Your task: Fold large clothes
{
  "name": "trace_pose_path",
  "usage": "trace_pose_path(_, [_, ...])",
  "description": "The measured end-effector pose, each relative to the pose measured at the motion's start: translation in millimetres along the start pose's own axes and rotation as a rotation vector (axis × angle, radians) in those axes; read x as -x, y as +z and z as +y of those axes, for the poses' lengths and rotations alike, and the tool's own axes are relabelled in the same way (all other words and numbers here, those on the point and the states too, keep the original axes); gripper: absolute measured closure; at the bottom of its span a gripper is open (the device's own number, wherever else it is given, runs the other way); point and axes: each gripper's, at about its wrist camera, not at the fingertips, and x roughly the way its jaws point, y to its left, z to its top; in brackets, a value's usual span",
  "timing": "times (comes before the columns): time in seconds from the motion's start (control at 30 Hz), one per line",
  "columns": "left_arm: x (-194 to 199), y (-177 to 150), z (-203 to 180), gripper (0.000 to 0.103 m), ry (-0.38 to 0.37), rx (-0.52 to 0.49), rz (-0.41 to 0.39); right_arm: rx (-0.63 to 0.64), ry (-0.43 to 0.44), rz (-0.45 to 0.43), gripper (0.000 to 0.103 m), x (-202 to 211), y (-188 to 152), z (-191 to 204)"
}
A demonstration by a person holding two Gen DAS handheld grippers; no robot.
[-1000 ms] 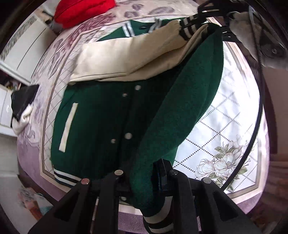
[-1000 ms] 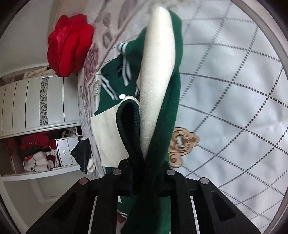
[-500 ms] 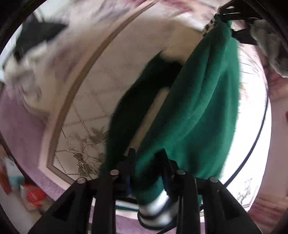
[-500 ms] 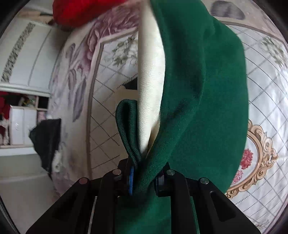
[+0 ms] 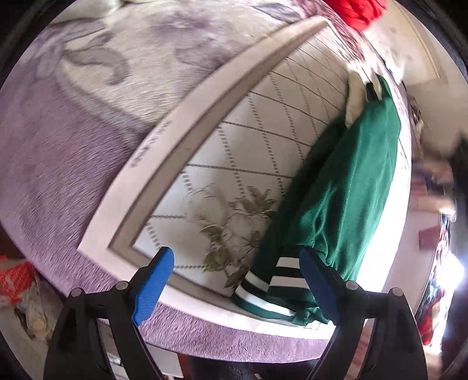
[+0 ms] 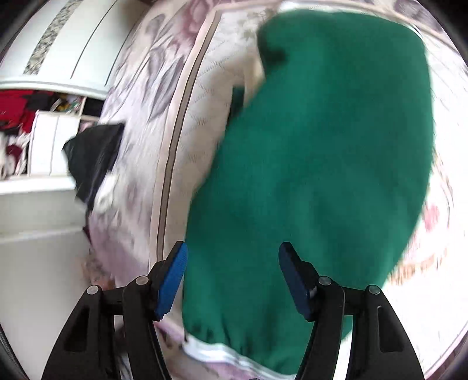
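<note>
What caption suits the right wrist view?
Open right gripper above the folded green fleece varsity jacket on a floral quilted bedspread.

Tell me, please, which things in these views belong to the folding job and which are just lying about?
Part of the job:
- green jacket
- left hand-held gripper, open
- right hand-held gripper, open

Just lying about:
- red garment at the far end of the bed
- black garment at the bed's edge
- floral bedspread underneath
- wardrobe

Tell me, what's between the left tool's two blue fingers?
In the left wrist view, the left tool is open. Between its fingers lies the bedspread with its flower print and the green jacket's striped hem.
</note>
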Motion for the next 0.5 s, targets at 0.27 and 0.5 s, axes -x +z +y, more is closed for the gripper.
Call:
trace_pose_path(0.27, [-75.3, -0.2, -57.9, 0.017, -0.097, -0.045, 0.146, -0.180, -0.064, 0.146, 0.036, -32.8, -168.2, -82.1])
trace_pose_path(0.5, [-65.9, -30.7, -66.6, 0.087, -0.004, -0.094, 0.024, -0.363, 0.074, 0.143, 0.036, -91.7, -242.8, -132.4])
